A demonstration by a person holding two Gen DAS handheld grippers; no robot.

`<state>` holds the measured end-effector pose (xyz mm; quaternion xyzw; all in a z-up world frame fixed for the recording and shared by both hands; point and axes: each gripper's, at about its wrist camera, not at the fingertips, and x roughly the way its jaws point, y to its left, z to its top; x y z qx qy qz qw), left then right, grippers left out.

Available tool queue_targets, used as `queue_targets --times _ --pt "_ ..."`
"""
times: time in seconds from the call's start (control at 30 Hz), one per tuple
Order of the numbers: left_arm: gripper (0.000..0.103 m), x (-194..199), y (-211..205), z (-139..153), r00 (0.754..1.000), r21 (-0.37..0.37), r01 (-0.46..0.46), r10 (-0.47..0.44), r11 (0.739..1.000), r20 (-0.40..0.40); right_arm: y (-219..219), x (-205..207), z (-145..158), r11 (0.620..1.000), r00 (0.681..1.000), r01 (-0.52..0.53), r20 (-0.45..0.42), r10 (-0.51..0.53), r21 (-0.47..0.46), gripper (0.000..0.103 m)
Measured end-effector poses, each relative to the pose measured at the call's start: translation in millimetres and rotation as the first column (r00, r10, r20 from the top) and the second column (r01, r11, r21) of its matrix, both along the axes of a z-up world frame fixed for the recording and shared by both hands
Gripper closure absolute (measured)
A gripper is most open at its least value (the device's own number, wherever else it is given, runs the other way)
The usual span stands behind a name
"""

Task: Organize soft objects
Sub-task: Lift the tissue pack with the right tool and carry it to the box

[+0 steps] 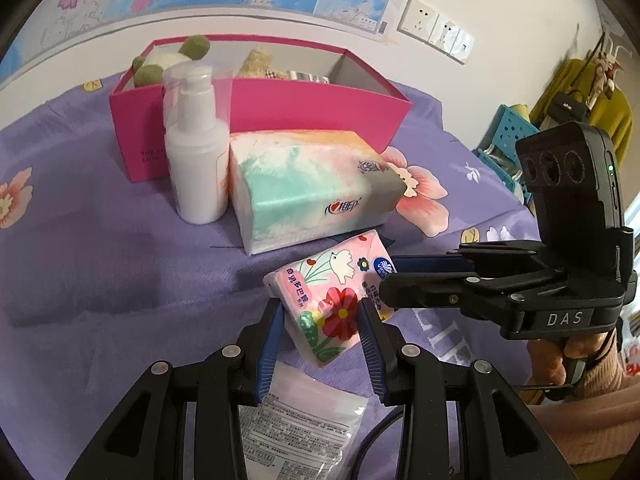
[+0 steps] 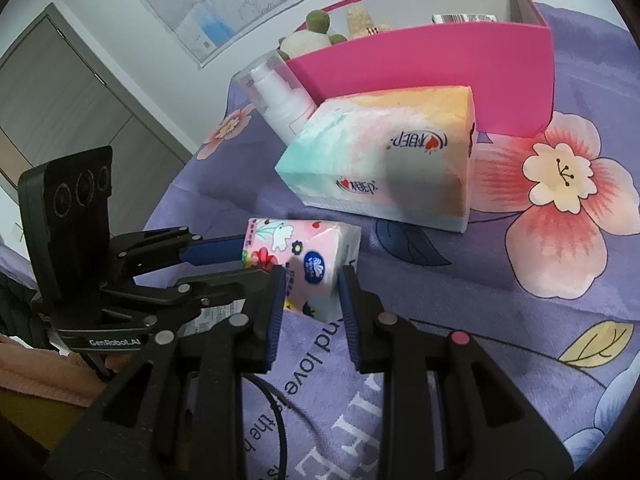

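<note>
The small floral tissue pack (image 1: 332,304) is clamped at once by the left claw (image 1: 323,312) and the right claw (image 2: 312,285), one on each end, apparently so that the soft pack is kept from sagging; whether it is lifted clear of the purple floral cloth (image 2: 460,320) cannot be told. Just beyond it lies the large tissue pack (image 1: 308,184), with the white pump bottle (image 1: 198,152) touching its side. Behind them stands the open pink box (image 1: 320,108), its rim unobstructed, with bare room at its right end.
</note>
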<state>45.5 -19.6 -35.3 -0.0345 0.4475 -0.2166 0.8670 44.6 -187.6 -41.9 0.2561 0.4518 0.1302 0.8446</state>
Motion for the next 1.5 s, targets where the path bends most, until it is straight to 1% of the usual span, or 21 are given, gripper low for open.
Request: queue_targets --times 0.3,0.5,0.73,1.1,1.5 --pt "0.065 -2.2 0.3 11.0 0.999 -0.001 0.012 -0.012 1.000 0.033 -3.5 -6.4 8.6 1.000 0.999 0.014 0.030 -0.013 -0.017 0.073" --pt "0.065 -4.2 0.9 26.1 0.998 -0.017 0.023 -0.022 1.000 0.067 -7.2 -10.6 21.6 0.999 0.998 0.022 0.064 -0.021 -0.028 0.073" --pt "0.065 2.4 -2.1 46.3 0.994 -0.030 0.032 -0.029 0.999 0.108 -12.3 -9.3 40.5 0.998 0.993 0.040 0.111 -0.034 -0.052 0.073" --pt "0.065 14.4 -17.8 63.7 0.985 0.000 0.045 -0.044 0.999 0.165 -24.8 -3.2 57.4 0.994 0.986 0.078 0.153 -0.065 -0.079 0.073" --pt "0.065 30.4 -19.5 75.7 0.980 0.007 0.036 -0.037 0.999 0.194 -34.9 7.3 71.2 0.992 0.978 0.088 0.195 -0.069 -0.094 0.073"
